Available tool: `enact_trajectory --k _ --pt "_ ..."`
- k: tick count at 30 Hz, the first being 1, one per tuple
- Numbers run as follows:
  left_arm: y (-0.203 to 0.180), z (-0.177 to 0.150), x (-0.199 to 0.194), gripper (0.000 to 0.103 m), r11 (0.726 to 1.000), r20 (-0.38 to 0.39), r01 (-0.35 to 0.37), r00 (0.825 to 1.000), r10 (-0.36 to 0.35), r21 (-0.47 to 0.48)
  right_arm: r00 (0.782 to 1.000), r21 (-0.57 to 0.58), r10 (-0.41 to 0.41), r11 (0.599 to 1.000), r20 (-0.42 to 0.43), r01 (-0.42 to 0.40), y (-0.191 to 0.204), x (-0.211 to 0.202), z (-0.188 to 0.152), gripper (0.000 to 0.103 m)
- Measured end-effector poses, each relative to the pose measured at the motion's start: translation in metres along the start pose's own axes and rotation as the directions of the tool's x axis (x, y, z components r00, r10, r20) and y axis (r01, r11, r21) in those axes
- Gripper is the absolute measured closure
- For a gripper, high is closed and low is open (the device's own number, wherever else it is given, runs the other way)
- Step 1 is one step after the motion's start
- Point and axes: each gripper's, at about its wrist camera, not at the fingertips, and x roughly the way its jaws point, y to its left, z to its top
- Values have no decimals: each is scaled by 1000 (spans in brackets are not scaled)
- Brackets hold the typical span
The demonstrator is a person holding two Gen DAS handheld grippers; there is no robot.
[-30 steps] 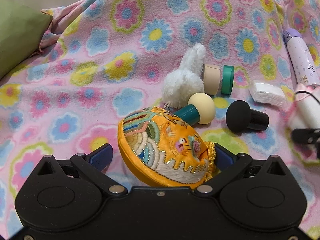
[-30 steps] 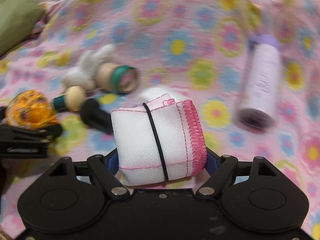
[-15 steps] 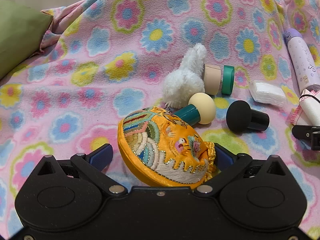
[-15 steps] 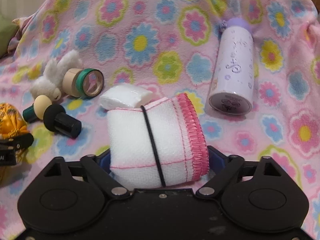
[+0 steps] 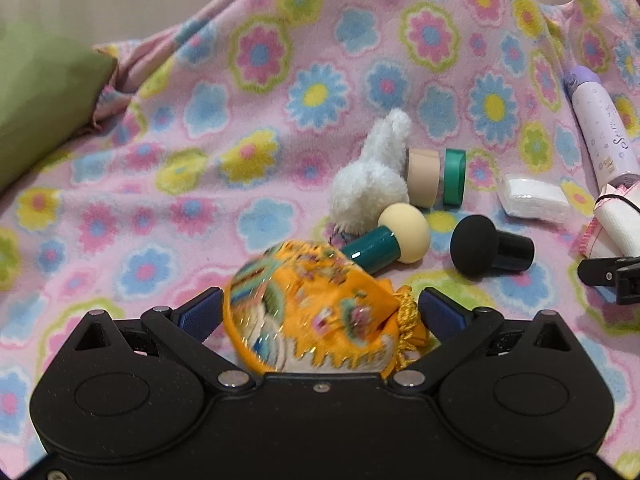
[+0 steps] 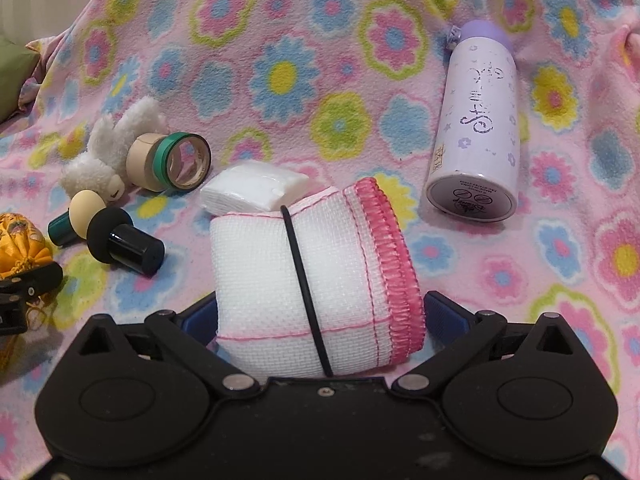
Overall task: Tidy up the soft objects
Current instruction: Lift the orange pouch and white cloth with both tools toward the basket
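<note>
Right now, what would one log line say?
left gripper: open around orange pouch | right gripper: opening, rolled cloth between jaws

Your left wrist camera looks forward and down along its fingers, close over the floral blanket [image 5: 280, 120]. Your right wrist camera faces likewise, further right. Ahead of both sets of fingers, both views share the black sponge [image 5: 490, 250] [image 6: 124, 248] and tape rolls [image 5: 438, 178] [image 6: 170, 162].
</note>
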Motion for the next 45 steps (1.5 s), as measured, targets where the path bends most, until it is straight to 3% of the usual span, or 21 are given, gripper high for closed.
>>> enact_trajectory --k 5,12,14,20,27,31,34,38,45 --pt "-8 -1 -6 3 999 36 -37 999 36 38 1000 6 5 1000 4 -5 -1 -1 -1 0" --pt "-18 -1 -3 3 993 23 -67 998 66 96 1000 17 11 1000 10 -12 -3 -2 -1 0" --pt "-22 -2 -3 14 990 26 -66 998 63 125 1000 22 12 1000 13 -13 -3 -3 -2 0" --pt "-27 -4 -10 18 985 41 -74 997 68 155 999 36 9 999 31 -10 -4 -6 -4 4" --pt "-31 8 -52 18 991 45 -47 998 42 126 999 32 -5 999 35 3 -5 -9 -5 12" --pt "-33 19 -88 18 995 63 -11 998 5 100 1000 23 -13 1000 8 13 -7 -13 -1 23" --pt "-35 24 -115 18 997 74 6 997 -11 78 999 55 -2 998 -35 4 -12 -23 2 23" --pt "-35 27 -147 18 999 78 43 996 -44 14 998 150 45 988 -46 -38 -28 -52 3 23" --pt "-37 17 -190 18 995 45 60 997 -56 -77 998 183 66 981 14 -68 -42 -134 -10 23"
